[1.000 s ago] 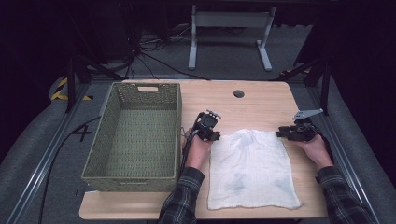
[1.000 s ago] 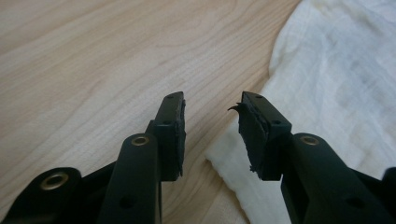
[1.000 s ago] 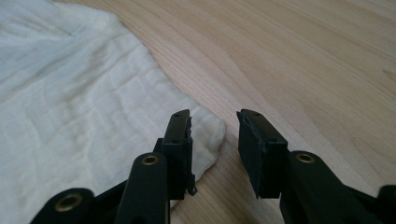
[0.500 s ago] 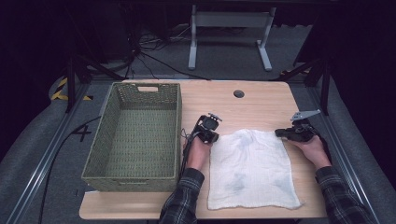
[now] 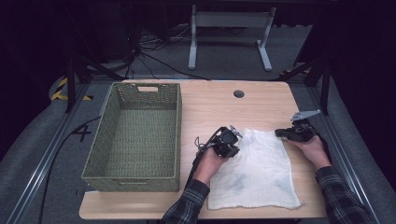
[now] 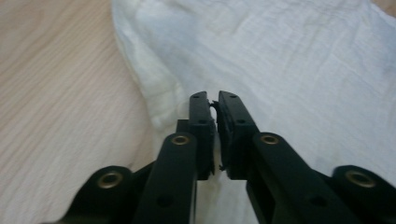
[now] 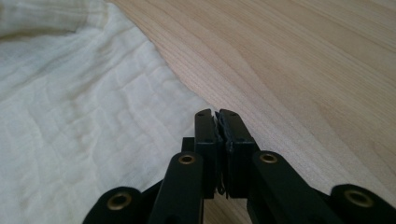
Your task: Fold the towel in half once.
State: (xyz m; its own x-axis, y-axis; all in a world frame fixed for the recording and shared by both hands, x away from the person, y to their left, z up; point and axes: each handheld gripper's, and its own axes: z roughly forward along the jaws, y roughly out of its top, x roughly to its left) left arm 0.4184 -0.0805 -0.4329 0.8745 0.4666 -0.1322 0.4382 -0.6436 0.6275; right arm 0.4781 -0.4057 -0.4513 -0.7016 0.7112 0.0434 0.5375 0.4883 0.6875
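we see a lab or test room, not a home: a plain wooden table (image 5: 210, 105) stands on grey carpet (image 5: 28, 154) between metal rails (image 5: 44, 158), with loose black cables (image 5: 154, 58), a bare metal stand (image 5: 229, 32) behind and hazard tape (image 5: 60, 88) on the floor.

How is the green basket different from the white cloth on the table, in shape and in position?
The basket is green, woven and stands with high walls; the cloth is white, thin and lies flat. The basket sits on the table's left side, untouched; the cloth lies right, with the left gripper and right gripper at its far corners. Both rest on the table.
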